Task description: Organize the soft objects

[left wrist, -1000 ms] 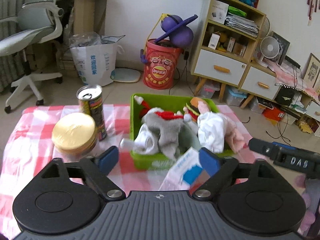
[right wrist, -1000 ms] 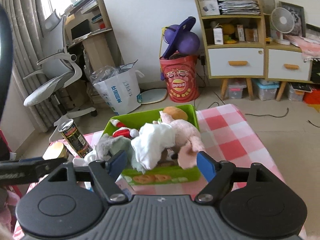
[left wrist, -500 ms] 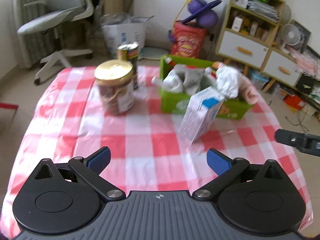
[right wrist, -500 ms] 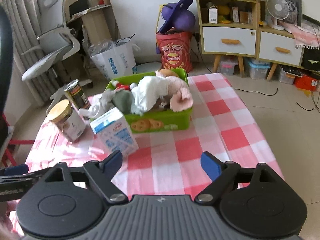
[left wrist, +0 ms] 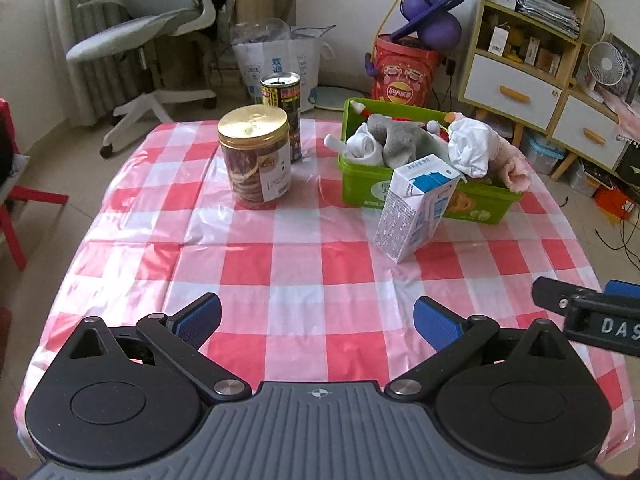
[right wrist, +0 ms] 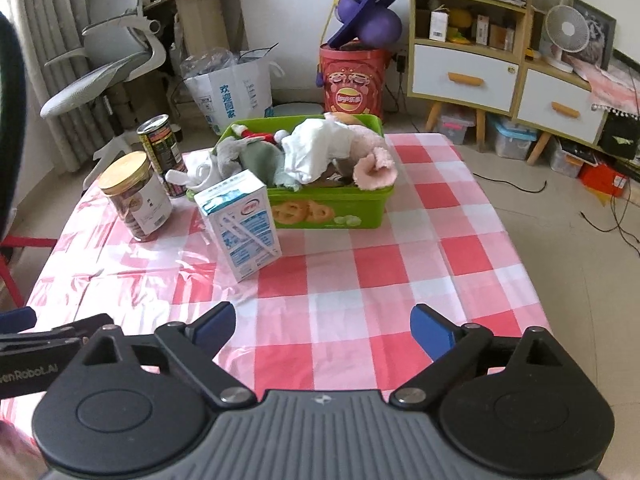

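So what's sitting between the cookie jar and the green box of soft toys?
Only bare checked tablecloth lies between the cookie jar and the green box, as the left wrist view shows. The milk carton stands nearer, in front of the box.

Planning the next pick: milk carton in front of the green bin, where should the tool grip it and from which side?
Grip the milk carton across its two broad flat faces, about mid-height, coming from the near table edge and slightly above. It stands tilted against the green bin, so the far side is blocked, while the near and side faces are free. Both the left tool and the right tool are empty; the right's jaws are opening.
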Action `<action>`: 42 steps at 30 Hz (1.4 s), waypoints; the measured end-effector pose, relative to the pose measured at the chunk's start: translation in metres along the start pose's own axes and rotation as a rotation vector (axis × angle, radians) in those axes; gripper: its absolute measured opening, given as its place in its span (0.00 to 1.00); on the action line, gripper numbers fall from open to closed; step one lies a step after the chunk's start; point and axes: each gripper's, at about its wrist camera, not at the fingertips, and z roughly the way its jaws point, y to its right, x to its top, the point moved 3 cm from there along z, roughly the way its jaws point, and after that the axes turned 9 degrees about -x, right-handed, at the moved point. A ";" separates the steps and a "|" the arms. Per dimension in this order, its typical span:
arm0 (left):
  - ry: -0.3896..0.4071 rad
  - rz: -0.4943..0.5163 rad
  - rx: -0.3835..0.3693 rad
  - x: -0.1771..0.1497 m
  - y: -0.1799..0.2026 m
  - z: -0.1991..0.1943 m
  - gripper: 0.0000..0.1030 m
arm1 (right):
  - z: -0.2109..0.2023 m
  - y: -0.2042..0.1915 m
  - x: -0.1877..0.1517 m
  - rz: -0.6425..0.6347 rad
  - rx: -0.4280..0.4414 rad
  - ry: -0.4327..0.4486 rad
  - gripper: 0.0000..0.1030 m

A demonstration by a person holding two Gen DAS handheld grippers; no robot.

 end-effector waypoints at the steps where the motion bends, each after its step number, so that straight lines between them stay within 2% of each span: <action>1: -0.002 0.000 0.002 0.000 0.000 0.000 0.95 | 0.001 -0.002 -0.001 -0.007 0.000 -0.002 0.71; 42: -0.024 0.023 0.003 -0.002 0.003 0.002 0.95 | 0.006 -0.005 -0.005 -0.017 -0.012 -0.030 0.72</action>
